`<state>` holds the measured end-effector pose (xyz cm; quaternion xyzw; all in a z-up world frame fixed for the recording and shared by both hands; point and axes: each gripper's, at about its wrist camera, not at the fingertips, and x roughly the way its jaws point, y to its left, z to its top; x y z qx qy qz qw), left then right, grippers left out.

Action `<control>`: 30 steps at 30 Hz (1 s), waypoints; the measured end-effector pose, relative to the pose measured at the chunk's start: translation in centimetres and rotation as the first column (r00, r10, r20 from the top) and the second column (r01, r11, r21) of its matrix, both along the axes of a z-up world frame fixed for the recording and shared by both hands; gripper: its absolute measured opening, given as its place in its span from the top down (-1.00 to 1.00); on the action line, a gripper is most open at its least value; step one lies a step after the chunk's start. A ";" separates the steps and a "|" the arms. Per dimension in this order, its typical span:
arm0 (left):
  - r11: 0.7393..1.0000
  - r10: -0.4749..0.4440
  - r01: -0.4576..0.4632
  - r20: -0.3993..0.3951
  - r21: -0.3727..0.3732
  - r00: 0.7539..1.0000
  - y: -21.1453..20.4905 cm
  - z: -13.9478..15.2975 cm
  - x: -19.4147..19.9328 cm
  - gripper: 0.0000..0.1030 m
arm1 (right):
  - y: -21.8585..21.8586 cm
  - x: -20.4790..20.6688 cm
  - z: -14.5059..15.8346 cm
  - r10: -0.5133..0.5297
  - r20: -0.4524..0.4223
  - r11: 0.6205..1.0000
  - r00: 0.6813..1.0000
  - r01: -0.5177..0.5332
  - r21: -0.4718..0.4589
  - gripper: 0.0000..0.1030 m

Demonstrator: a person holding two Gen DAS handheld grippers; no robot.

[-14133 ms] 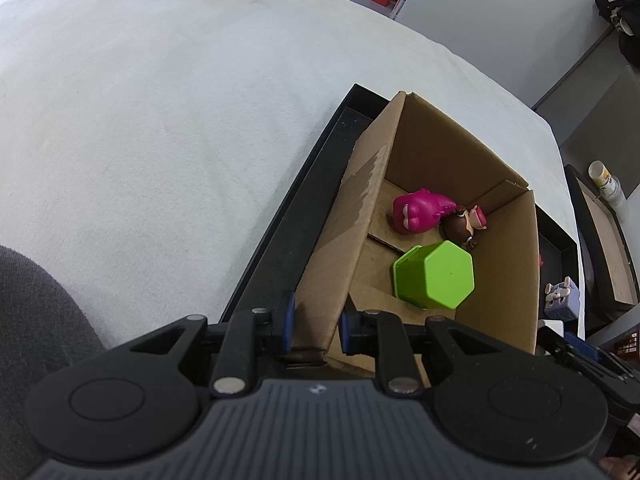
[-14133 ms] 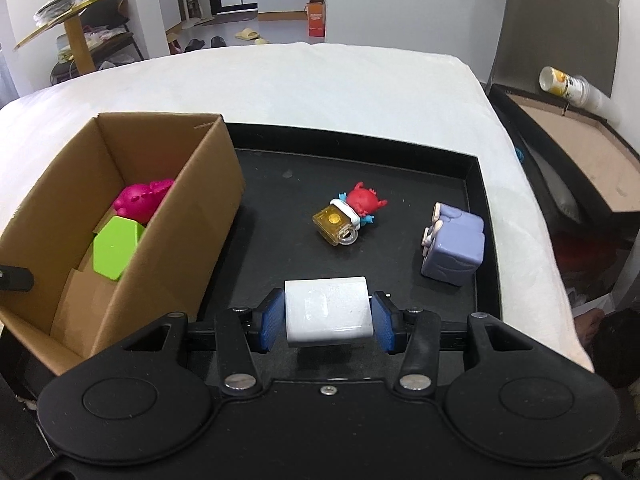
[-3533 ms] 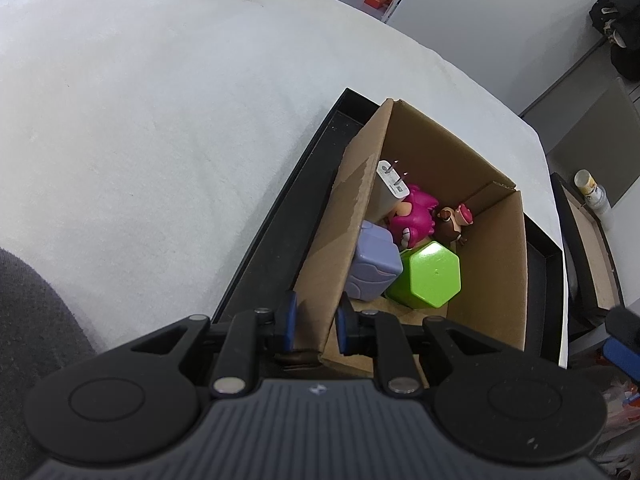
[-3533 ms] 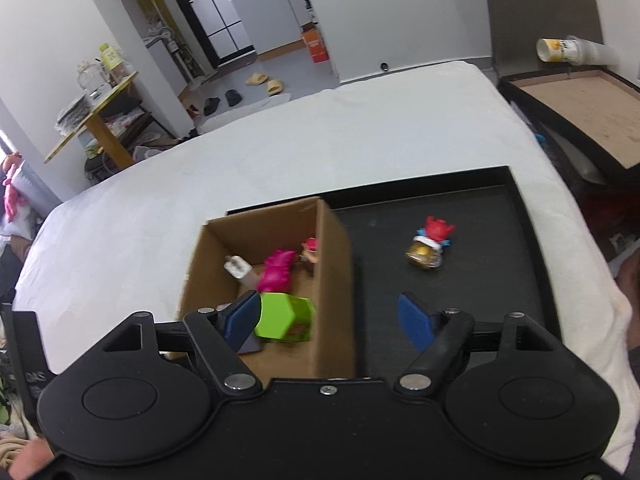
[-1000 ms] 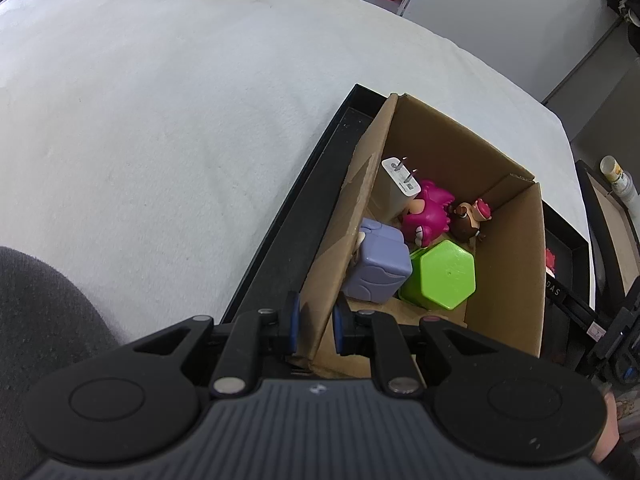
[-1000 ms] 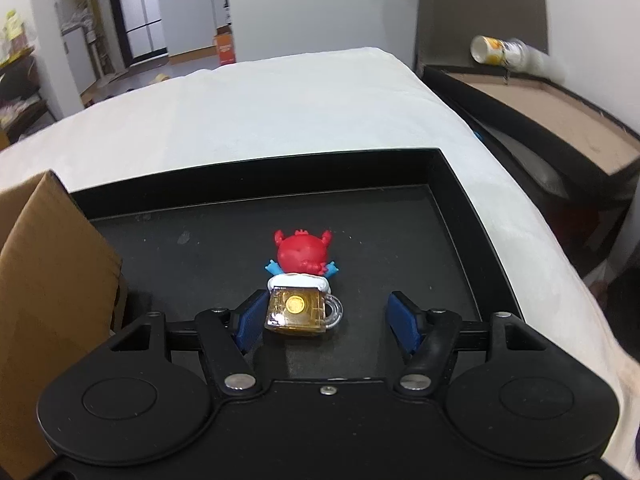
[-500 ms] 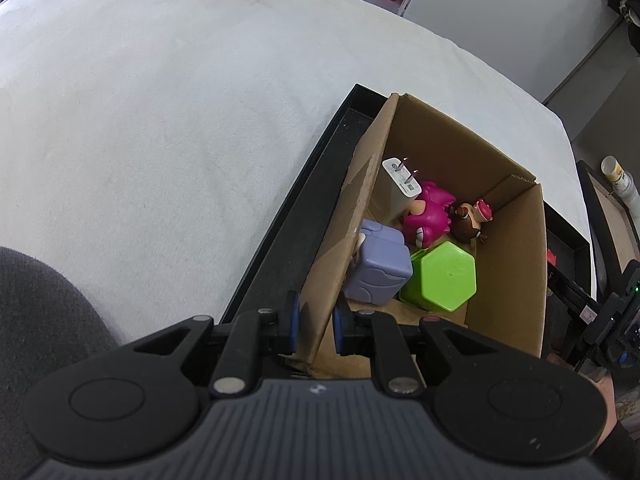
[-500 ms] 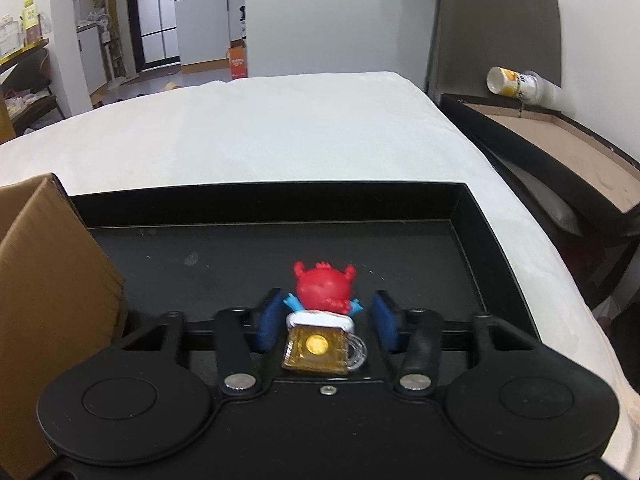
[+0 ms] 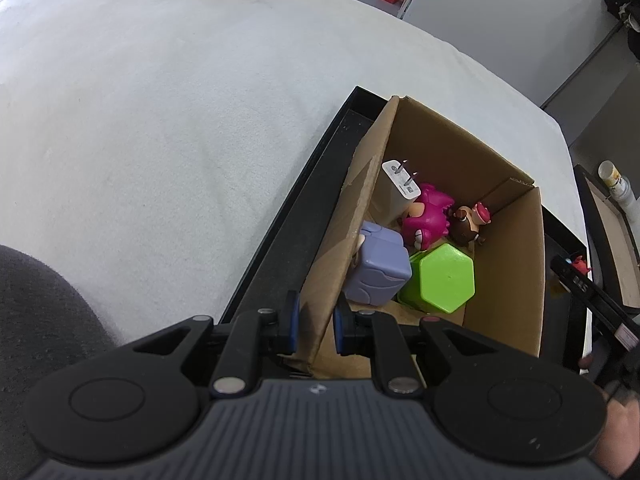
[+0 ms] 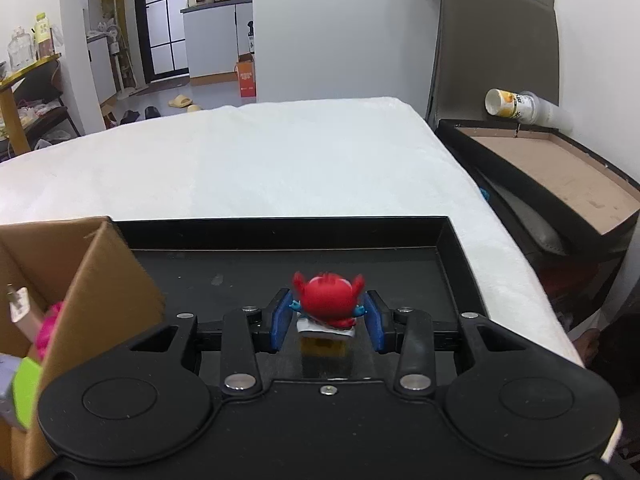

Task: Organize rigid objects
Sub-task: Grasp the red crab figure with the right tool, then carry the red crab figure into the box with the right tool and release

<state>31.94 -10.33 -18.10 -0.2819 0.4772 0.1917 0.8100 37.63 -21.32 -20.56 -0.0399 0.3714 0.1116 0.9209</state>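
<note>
Left hand-held gripper (image 9: 314, 328) is pinched on the near wall of the cardboard box (image 9: 520, 276), steadying it on the black tray (image 10: 452, 256); inside lie a charger, a purple cube and a green hexagon. Right hand-held gripper (image 10: 326, 320) clamps the red figurine (image 10: 326, 298), lifted above the tray. Held only at its narrow sides, the figurine could twist free before reaching the box.

The left claw (image 9: 314, 328) points steeply down, its blue pads (image 9: 291, 322) pinched tight on the near wall of the cardboard box (image 9: 508, 264). The right claw (image 10: 327, 320) tilts down less steeply, its pads (image 10: 280, 322) clamped on the sides of the red figure (image 10: 326, 300), holding it off the tray.
</note>
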 end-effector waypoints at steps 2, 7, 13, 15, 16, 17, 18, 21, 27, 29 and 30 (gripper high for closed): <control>1.000 -0.001 0.001 0.005 -0.002 1.000 0.6 0.0 -0.5 0.69 | -0.2 -0.6 0.6 0.000 0.003 1.000 1.000 0.000 0.000 0.25; 1.000 0.005 -0.005 0.014 -0.001 1.000 2.2 0.1 -2.0 0.69 | -1.0 -2.4 2.3 -0.012 -0.012 1.000 1.000 0.013 0.020 0.25; 1.000 0.005 -0.005 0.031 -0.011 1.000 4.7 0.2 -4.3 0.68 | -1.3 -4.2 4.6 -0.020 0.000 0.999 1.000 0.020 0.035 0.25; 1.000 0.004 -0.004 0.033 -0.008 0.999 5.7 0.2 -5.1 0.68 | -1.4 -4.4 5.4 -0.022 0.009 0.999 1.000 0.021 0.039 0.25; 1.000 0.005 -0.005 0.033 -0.009 0.999 5.7 0.3 -5.1 0.68 | -1.4 -4.5 5.8 -0.021 0.013 0.999 1.000 0.020 0.041 0.25; 1.000 0.005 -0.005 0.033 -0.011 0.999 5.7 0.3 -5.2 0.68 | -1.4 -4.6 6.1 -0.020 0.017 0.999 1.000 0.019 0.041 0.25; 1.000 0.007 -0.006 0.034 -0.015 0.999 6.1 0.3 -5.4 0.68 | -1.3 -4.7 6.7 -0.017 0.024 0.999 1.000 0.016 0.042 0.25; 1.000 0.006 -0.006 0.035 -0.016 0.999 6.6 0.3 -5.9 0.68 | -0.8 -5.3 8.1 0.003 0.042 0.999 0.999 -0.005 0.044 0.25; 0.999 0.013 -0.012 0.041 -0.030 0.999 8.5 0.7 -7.3 0.68 | 1.0 -6.0 10.3 0.064 0.074 0.997 0.995 -0.067 0.045 0.24; 0.999 0.015 -0.013 0.045 -0.036 0.999 9.2 0.8 -8.0 0.67 | 1.7 -6.2 10.9 0.084 0.080 0.995 0.993 -0.088 0.046 0.24; 0.999 0.015 -0.014 0.046 -0.038 0.999 9.6 0.8 -8.3 0.67 | 2.2 -6.4 11.1 0.100 0.088 0.994 0.991 -0.104 0.042 0.24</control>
